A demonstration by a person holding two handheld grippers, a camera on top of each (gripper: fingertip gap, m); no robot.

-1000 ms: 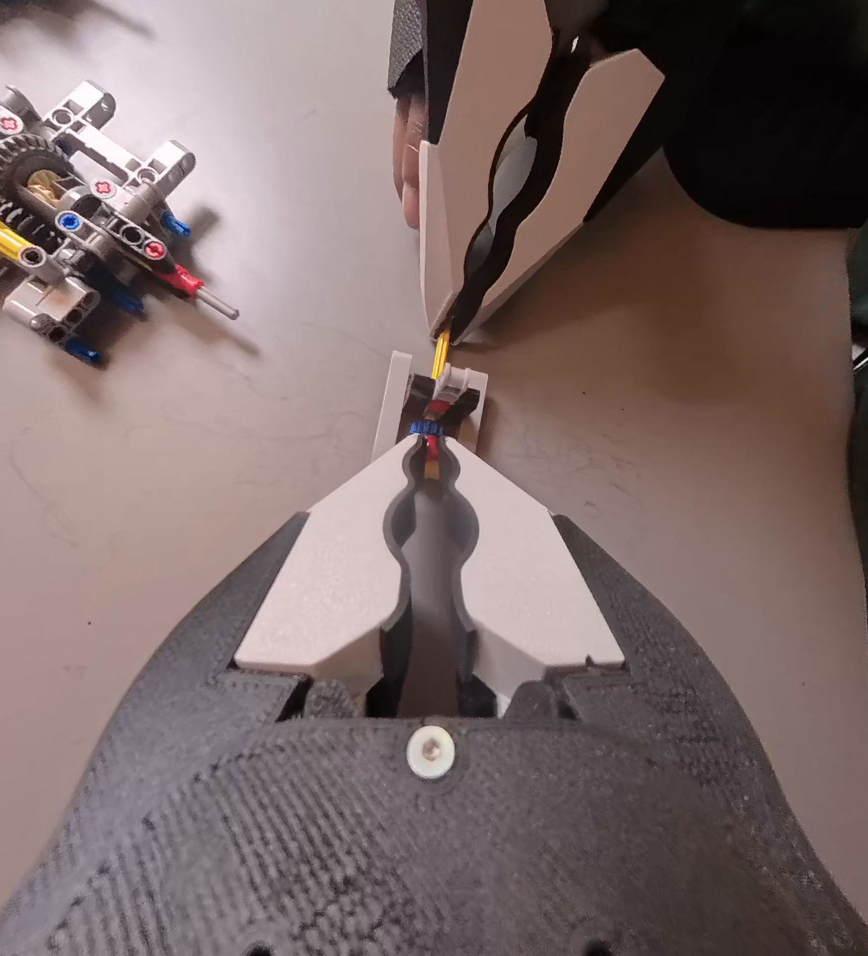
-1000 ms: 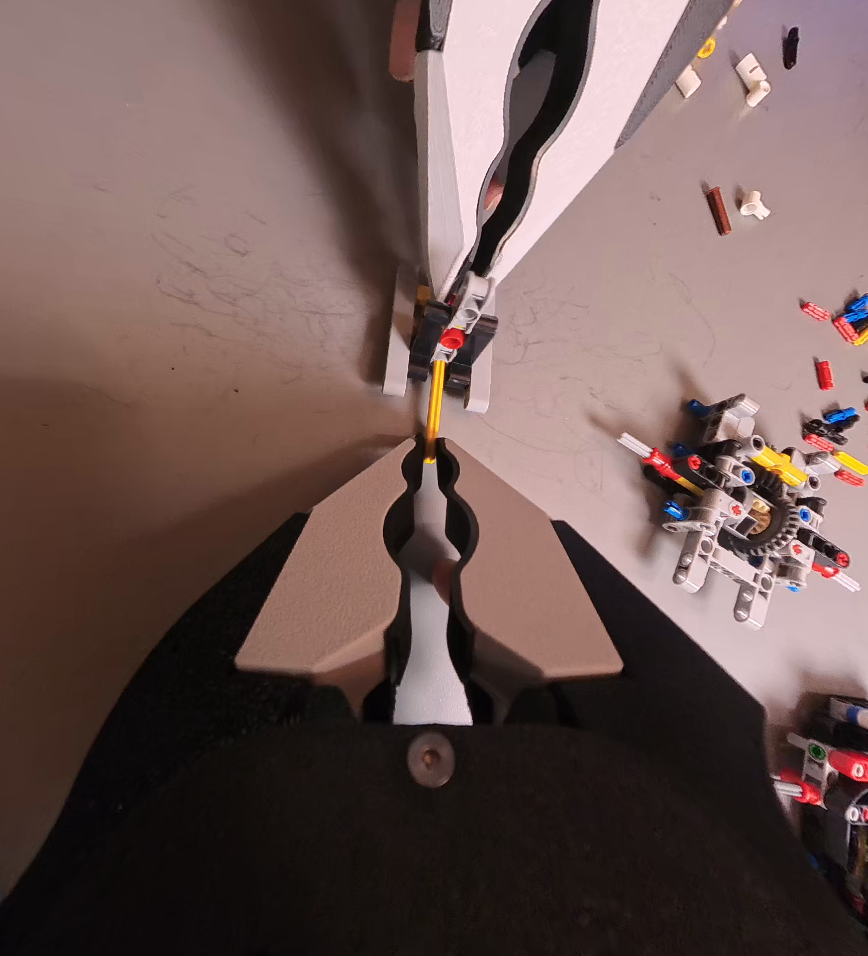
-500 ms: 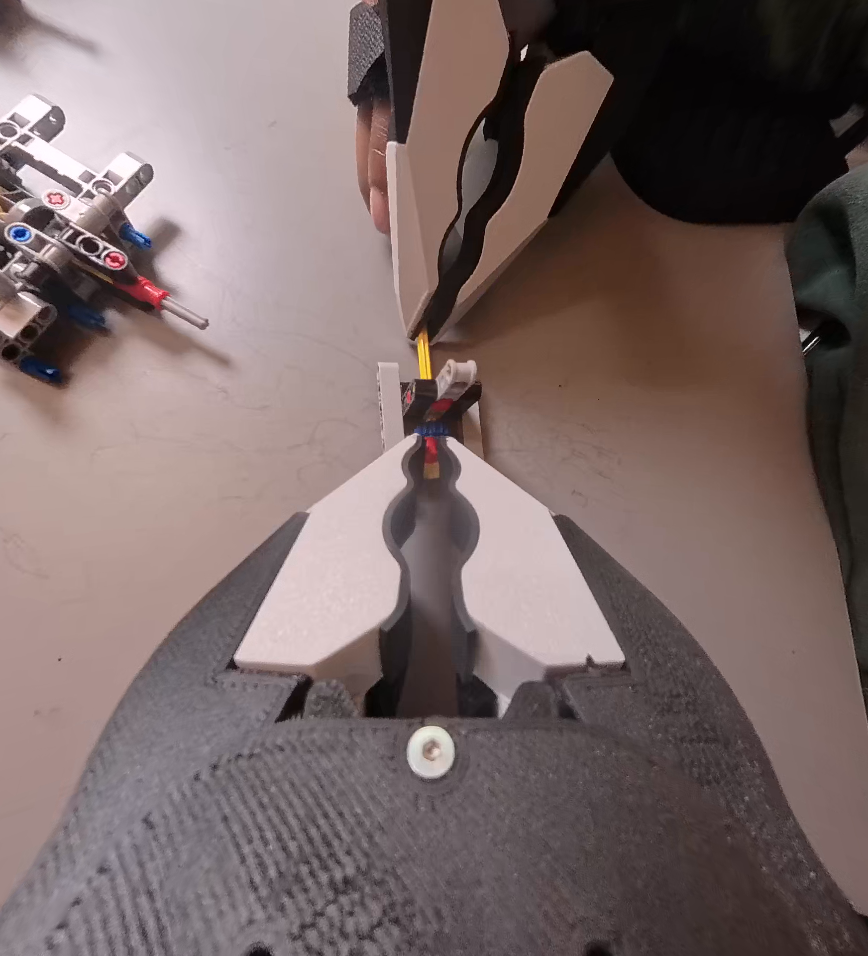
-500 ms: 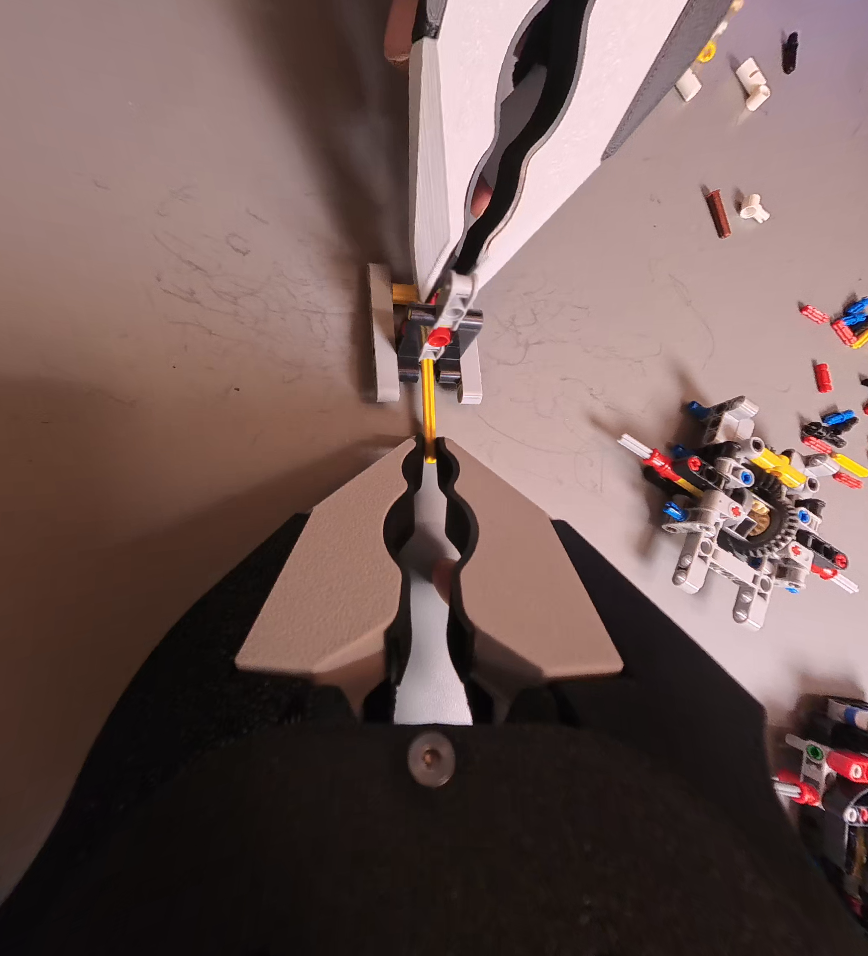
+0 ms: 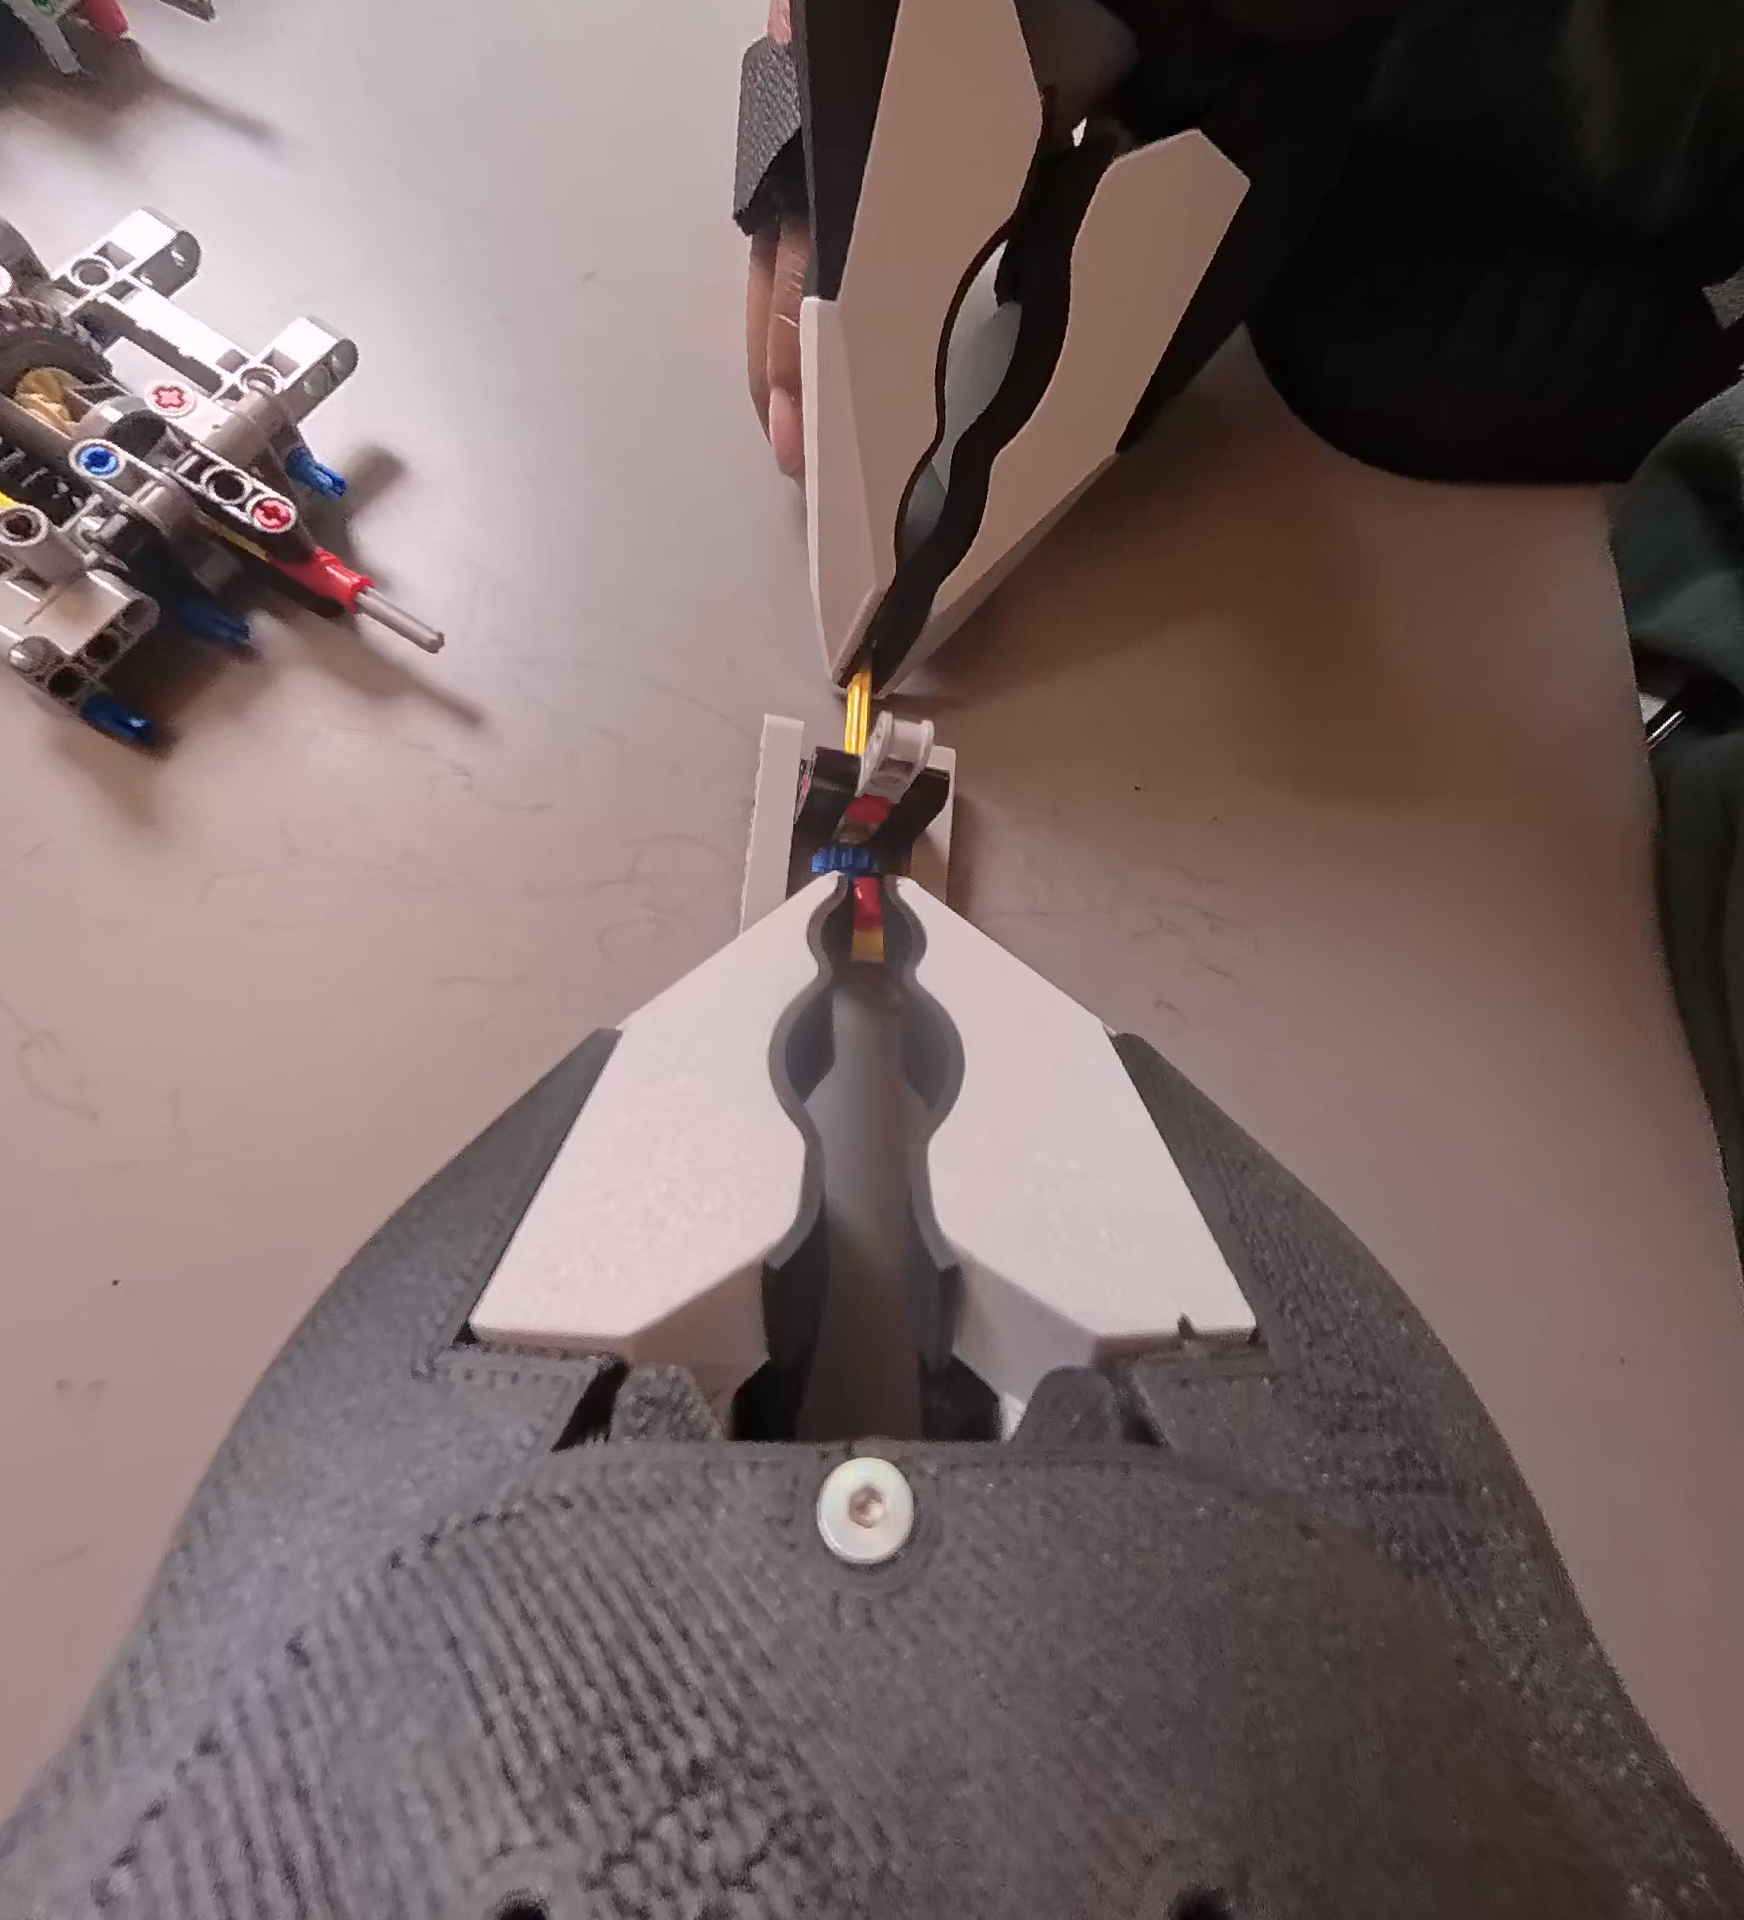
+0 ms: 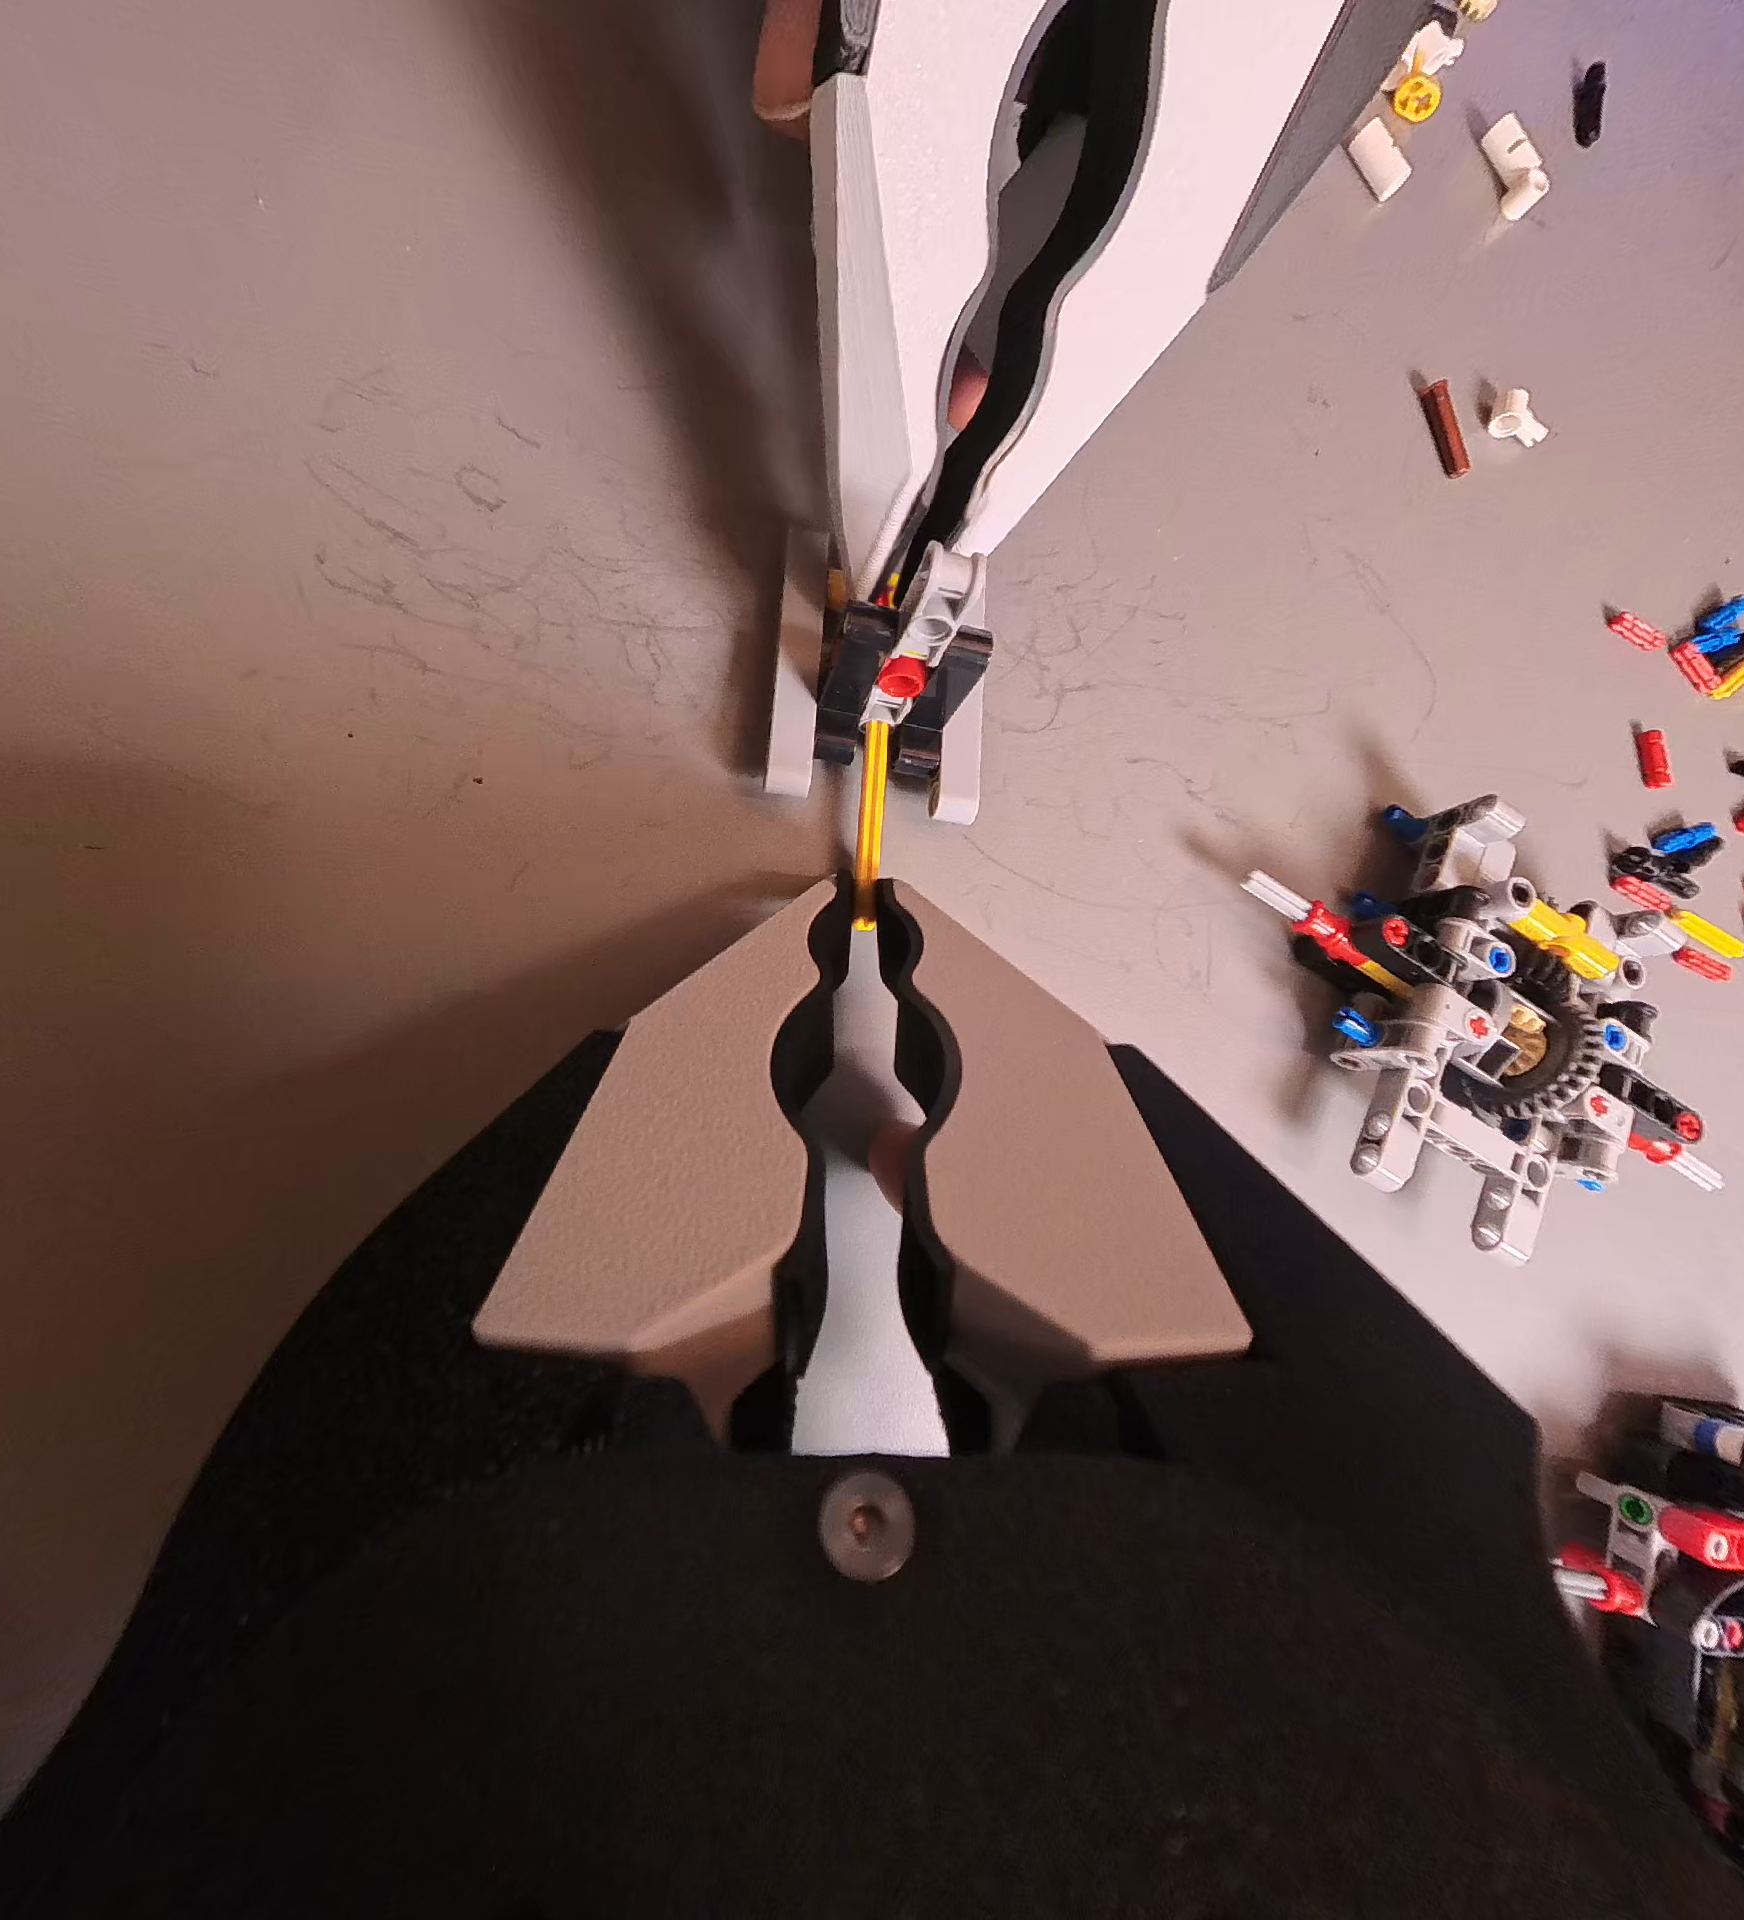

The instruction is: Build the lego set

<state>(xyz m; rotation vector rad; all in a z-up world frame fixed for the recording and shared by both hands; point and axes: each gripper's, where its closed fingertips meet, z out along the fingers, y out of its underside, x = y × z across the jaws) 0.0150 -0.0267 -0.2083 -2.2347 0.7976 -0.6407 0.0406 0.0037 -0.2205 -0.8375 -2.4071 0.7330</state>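
My left gripper (image 5: 863,891) is shut on the red-and-yellow end of a small brick assembly (image 5: 894,753) of white beams, black parts, a blue gear and a grey connector. The assembly sits low over the grey table (image 5: 328,987). A yellow axle (image 5: 857,712) sticks out of its far end. My right gripper (image 6: 860,891) is shut on the tip of that yellow axle (image 6: 873,800), facing the assembly (image 6: 852,665). Each gripper shows in the other's view: the right one (image 5: 873,670) and the left one (image 6: 925,556), tip to tip across the assembly.
A larger gear model (image 6: 1512,1039) lies on the table, at the left in the left wrist view (image 5: 109,468). Loose small pieces (image 6: 1741,665) are scattered at the right, and another model (image 6: 1741,1579) is at the bottom right. A person's green garment (image 5: 1741,727) is past the table edge. Tip to tip, the grippers are about 5 cm apart.
Both grippers and the assembly swung a little to one side and back. Both grasps look unchanged, and the axle shows the same length.
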